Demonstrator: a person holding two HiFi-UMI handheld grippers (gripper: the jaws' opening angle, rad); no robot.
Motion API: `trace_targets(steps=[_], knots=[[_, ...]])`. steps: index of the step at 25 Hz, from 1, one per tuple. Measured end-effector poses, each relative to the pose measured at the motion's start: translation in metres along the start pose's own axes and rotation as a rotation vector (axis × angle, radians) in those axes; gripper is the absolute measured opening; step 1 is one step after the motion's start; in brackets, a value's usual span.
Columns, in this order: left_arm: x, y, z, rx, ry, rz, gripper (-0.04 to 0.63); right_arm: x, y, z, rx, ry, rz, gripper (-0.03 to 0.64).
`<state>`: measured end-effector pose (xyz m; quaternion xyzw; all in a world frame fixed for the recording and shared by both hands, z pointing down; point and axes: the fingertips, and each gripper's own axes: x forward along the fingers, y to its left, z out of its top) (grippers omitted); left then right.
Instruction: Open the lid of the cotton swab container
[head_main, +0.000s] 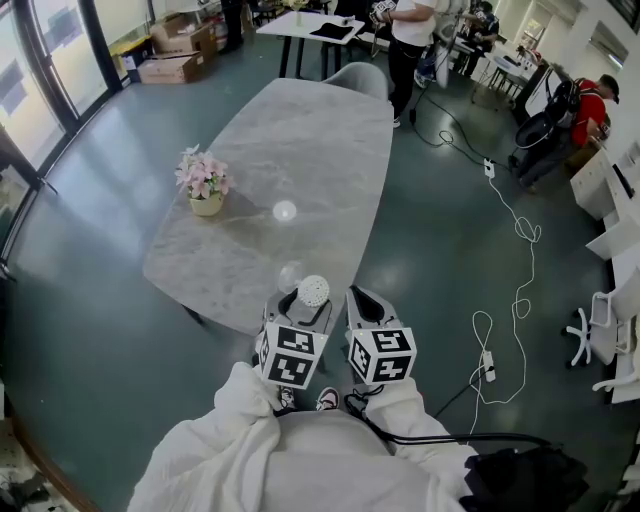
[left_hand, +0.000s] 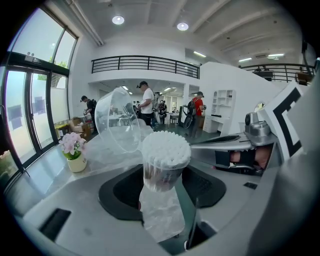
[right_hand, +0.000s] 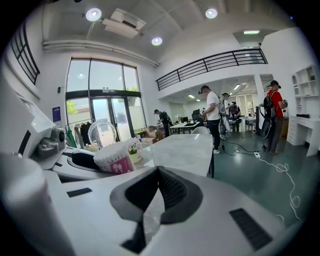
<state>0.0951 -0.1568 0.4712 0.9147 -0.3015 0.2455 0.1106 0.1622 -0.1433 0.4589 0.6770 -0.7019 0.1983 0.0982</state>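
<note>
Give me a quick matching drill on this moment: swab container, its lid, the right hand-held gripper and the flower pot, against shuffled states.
Things:
1. cotton swab container
2. clear lid
3. right hand-held gripper
4. flower pot

States:
A. jaws together
B. standing on the table, away from both grippers
C. tipped back, open
D. held between the jaws of the left hand-held gripper

Pairs: 1-D, 2-C, 3-A, 4-B
</note>
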Motion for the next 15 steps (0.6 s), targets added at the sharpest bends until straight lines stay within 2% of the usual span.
trace_targets(steps=[15], knots=[[-0.014,0.003,-0.009,-0.025,0.008,-0.006,0.244,-0.011,0.014,-0.002,-0.031,0.009,-0.011,0.061]])
